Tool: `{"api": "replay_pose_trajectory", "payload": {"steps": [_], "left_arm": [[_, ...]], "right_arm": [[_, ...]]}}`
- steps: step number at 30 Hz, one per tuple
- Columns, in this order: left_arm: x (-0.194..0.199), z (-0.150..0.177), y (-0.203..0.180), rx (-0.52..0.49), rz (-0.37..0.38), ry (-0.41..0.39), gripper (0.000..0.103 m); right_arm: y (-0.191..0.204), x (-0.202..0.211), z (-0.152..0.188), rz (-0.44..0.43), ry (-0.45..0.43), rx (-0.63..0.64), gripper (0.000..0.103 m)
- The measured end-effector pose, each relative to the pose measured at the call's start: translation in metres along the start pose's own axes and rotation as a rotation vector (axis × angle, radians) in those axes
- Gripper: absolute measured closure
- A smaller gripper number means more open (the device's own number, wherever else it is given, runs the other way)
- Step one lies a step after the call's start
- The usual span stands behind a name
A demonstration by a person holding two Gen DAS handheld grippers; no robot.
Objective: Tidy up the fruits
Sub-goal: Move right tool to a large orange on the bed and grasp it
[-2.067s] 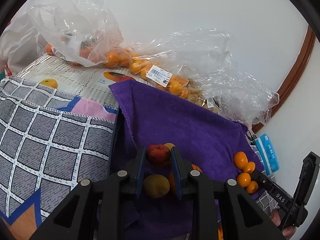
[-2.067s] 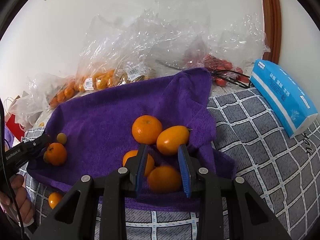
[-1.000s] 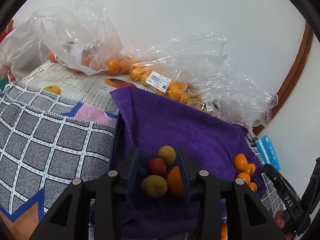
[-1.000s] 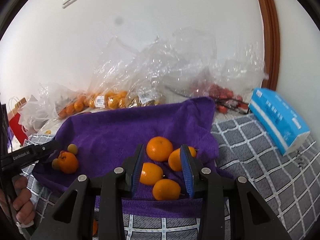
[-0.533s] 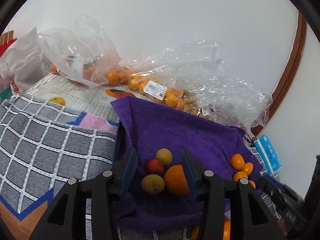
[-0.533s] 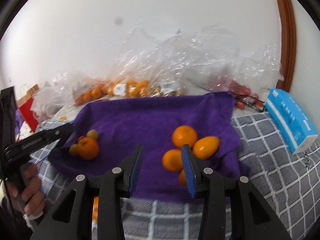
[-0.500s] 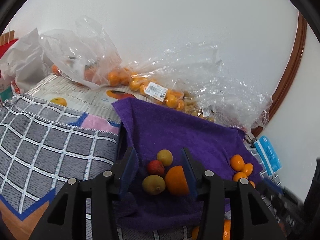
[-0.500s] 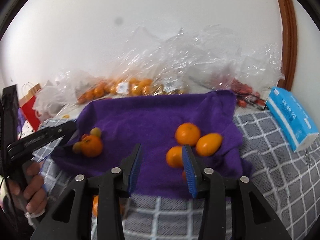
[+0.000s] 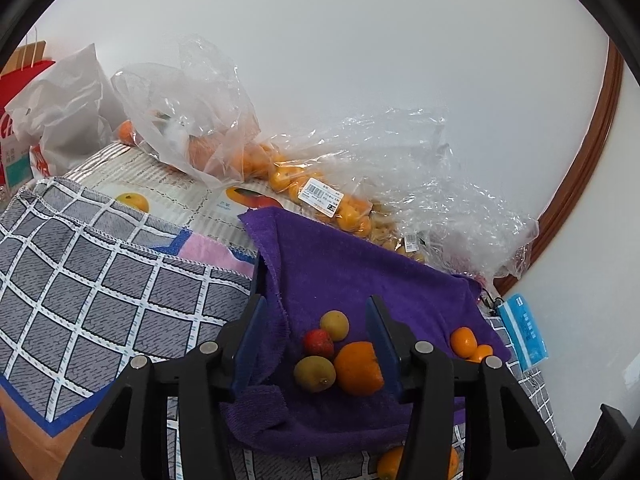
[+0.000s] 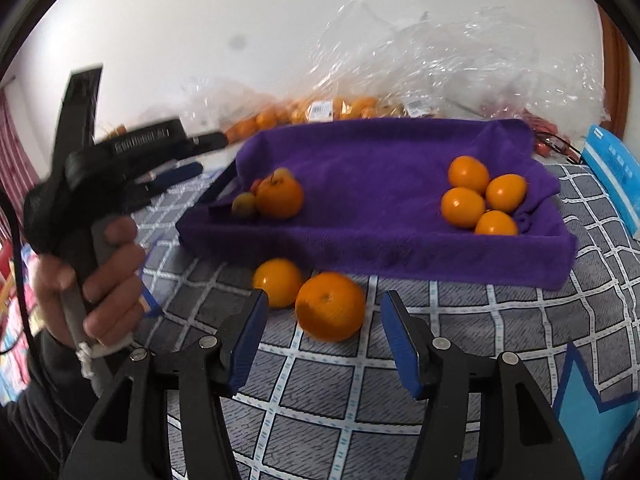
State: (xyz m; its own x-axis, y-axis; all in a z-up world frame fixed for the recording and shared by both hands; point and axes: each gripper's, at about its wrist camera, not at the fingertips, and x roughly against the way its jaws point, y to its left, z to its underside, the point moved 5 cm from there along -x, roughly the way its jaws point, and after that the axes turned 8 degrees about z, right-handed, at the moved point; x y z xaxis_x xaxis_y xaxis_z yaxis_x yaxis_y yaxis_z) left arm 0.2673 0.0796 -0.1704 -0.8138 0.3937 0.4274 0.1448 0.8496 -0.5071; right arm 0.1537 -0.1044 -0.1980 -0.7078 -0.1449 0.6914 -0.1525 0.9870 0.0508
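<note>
Orange, round and loose, two citrus fruits lie on the grey checked cloth just outside the near edge of the purple towel-lined tray: the large orange nearer the camera, the smaller orange touching it on its left. The right gripper hovers over the checked cloth with the large orange ahead of its blue pads; its jaws have just been opening and stand apart, gripping nothing.

Inside the tray, toward its right end, four small mandarins sit clustered. At the left end lies a mixed group: an orange fruit, a yellow-green fruit, a small red fruit and a small yellow fruit, all close together. The left gripper, held by a hand, frames this group; its jaws have also just been opening and are released, with the fruits between the pads but not pressed.

Clear plastic bags of oranges lie beyond the tray's far edge against the white wall. A blue tissue pack lies beyond the tray's right end.
</note>
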Motion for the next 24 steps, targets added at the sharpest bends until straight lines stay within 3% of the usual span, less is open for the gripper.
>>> {"api": "replay_pose_trajectory", "payload": {"steps": [10,13,17,24], "left_arm": [[0.002,-0.002,0.003,0.012,0.001,-0.005,0.054],[0.002,-0.002,0.003,0.014,-0.002,-0.005,0.054],[0.002,-0.002,0.005,0.022,0.001,-0.001,0.054],[0.003,-0.003,0.006,0.039,0.019,0.001,0.054]], "right_arm": [[0.008,-0.018,-0.001,0.108,0.014,0.085,0.049],[0.009,-0.021,0.0,0.117,0.022,0.099,0.06],[0.005,-0.017,0.001,0.116,0.01,0.086,0.061],[-0.027,0.012,0.006,0.192,-0.049,0.059,0.061]]}}
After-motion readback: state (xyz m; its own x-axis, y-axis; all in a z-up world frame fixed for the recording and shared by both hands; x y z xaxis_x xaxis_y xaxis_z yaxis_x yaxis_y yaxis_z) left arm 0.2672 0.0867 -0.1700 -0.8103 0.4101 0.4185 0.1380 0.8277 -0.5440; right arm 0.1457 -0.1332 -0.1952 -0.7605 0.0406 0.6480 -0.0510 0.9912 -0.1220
